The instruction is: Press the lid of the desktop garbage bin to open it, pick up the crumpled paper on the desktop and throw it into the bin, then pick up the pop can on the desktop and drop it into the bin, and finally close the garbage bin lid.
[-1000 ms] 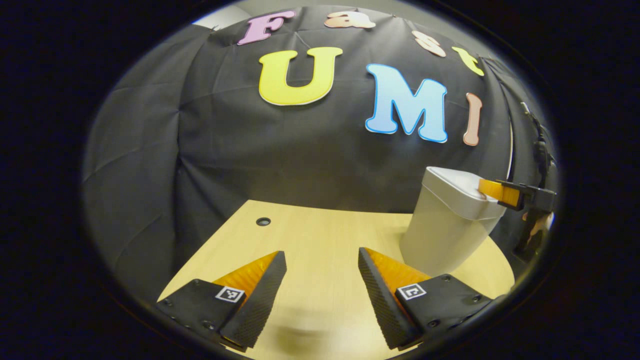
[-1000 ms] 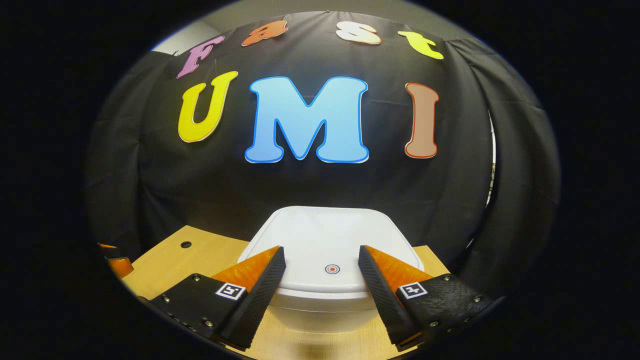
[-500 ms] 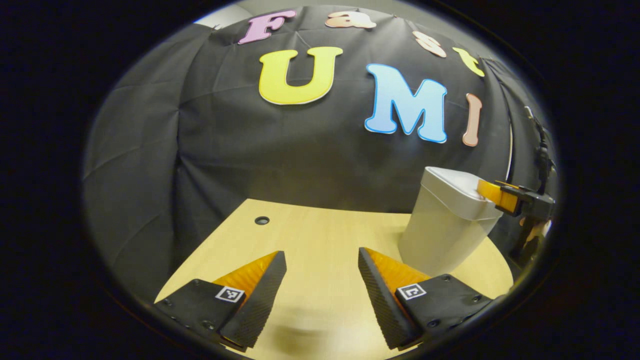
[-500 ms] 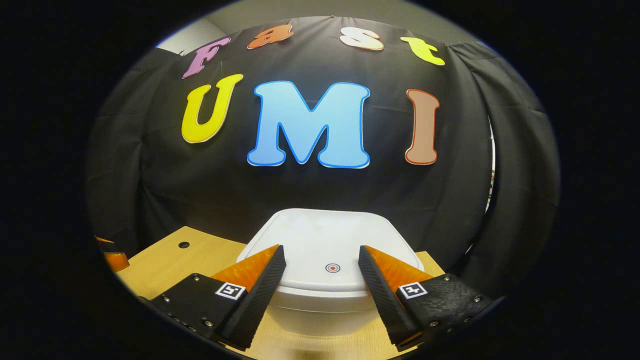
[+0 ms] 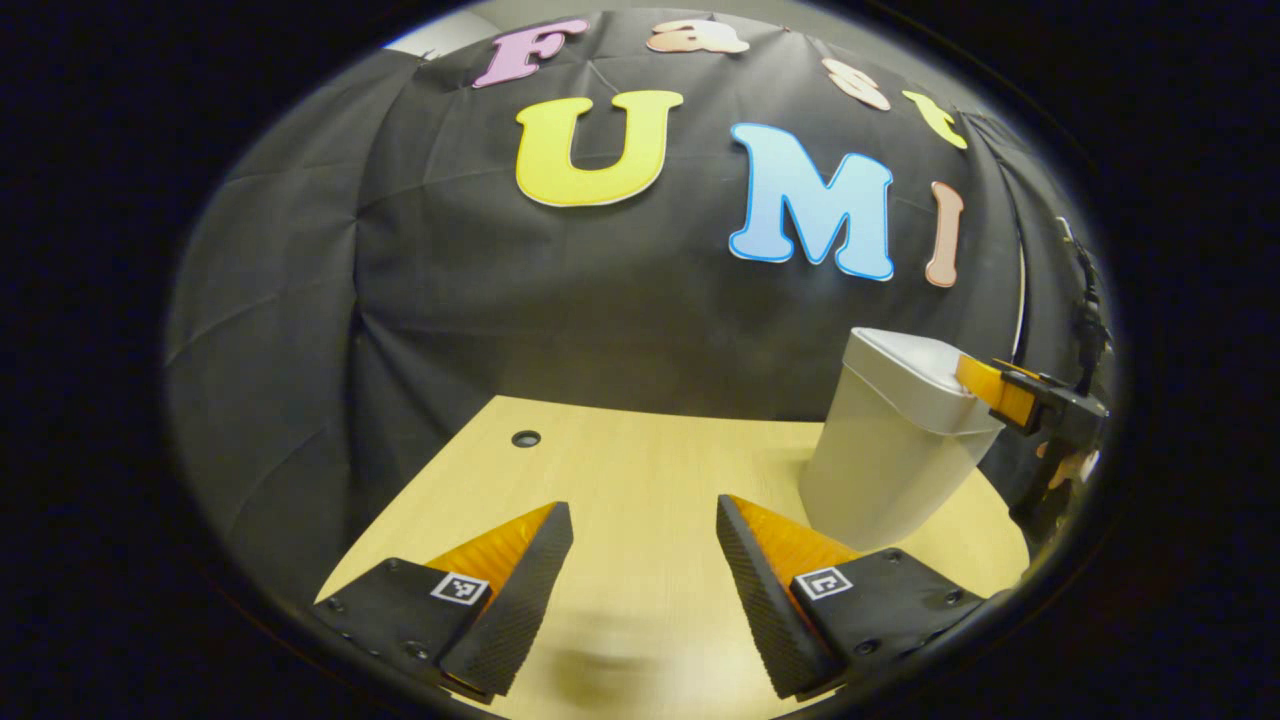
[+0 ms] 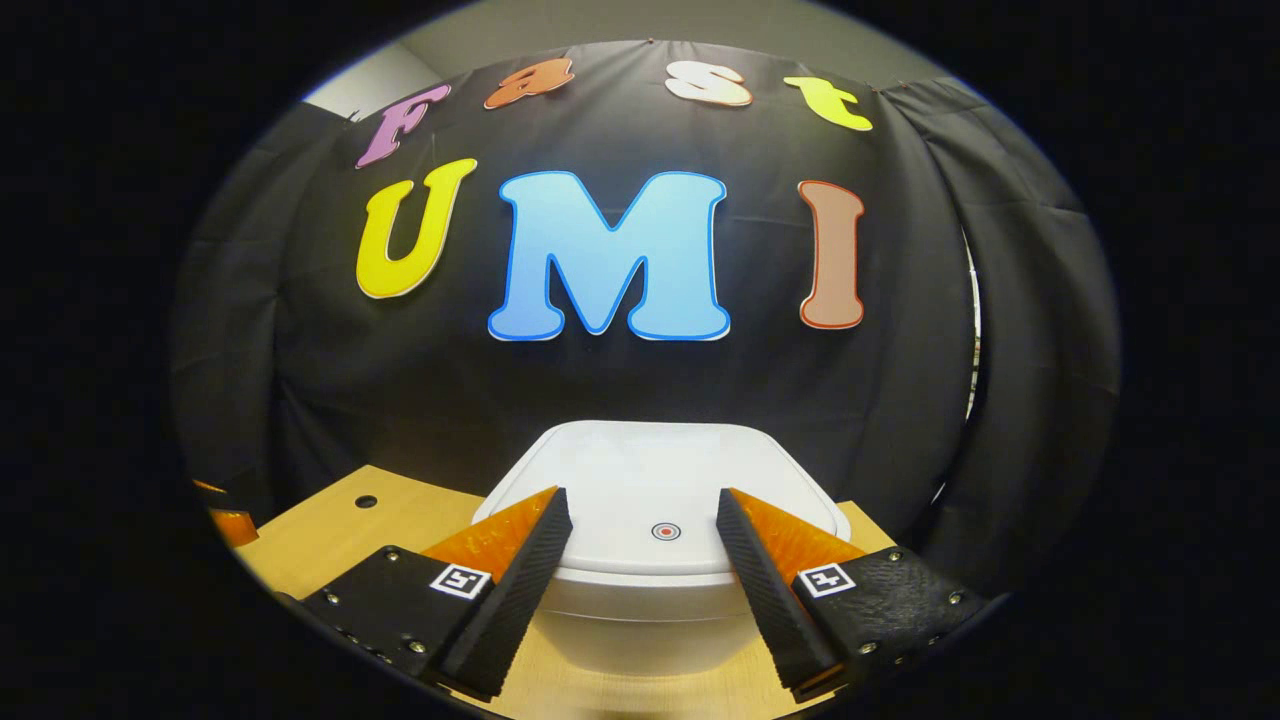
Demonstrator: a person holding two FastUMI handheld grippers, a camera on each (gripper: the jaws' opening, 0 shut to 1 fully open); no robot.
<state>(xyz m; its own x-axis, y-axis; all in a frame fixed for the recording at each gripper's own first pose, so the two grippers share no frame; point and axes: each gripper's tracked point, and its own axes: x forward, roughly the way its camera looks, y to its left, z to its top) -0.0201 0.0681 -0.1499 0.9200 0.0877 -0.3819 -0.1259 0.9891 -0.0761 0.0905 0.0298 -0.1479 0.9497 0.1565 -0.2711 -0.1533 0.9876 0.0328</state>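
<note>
Right gripper view: right gripper (image 6: 643,570) held just above the near edge of the garbage bin (image 6: 655,625), fingers (image 6: 510,580) spread wide w/ nothing between them. Looks straight over the white lid (image 6: 650,475) – lid down flat, closed, small red ring mark (image 6: 666,531) near its front edge, seen in the gap between the two fingers. Can't tell whether the tips touch the lid or just hang above it. Bin stands on the wooden table (image 6: 330,525), close to the black cloth wall (image 6: 620,380) at the far side. Small dark round hole (image 6: 366,501) in the tabletop off to the far left.

Left gripper view: left gripper (image 5: 643,575) low over bare tabletop (image 5: 640,470), fingers (image 5: 515,590) likewise wide apart, gripping nothing. Same bin (image 5: 885,450) stands to the right, upright, narrowing toward its base, lid (image 5: 915,365) shut. Right gripper (image 5: 1010,390) seen at the bin's top right edge – one fingertip over the lid rim, touching or just above, can't tell which. Bit of the person's hand (image 5: 1065,465) below it at the far right, partly hidden. Table hole (image 5: 526,438) toward the far left, near the cloth wall (image 5: 560,300).
</note>
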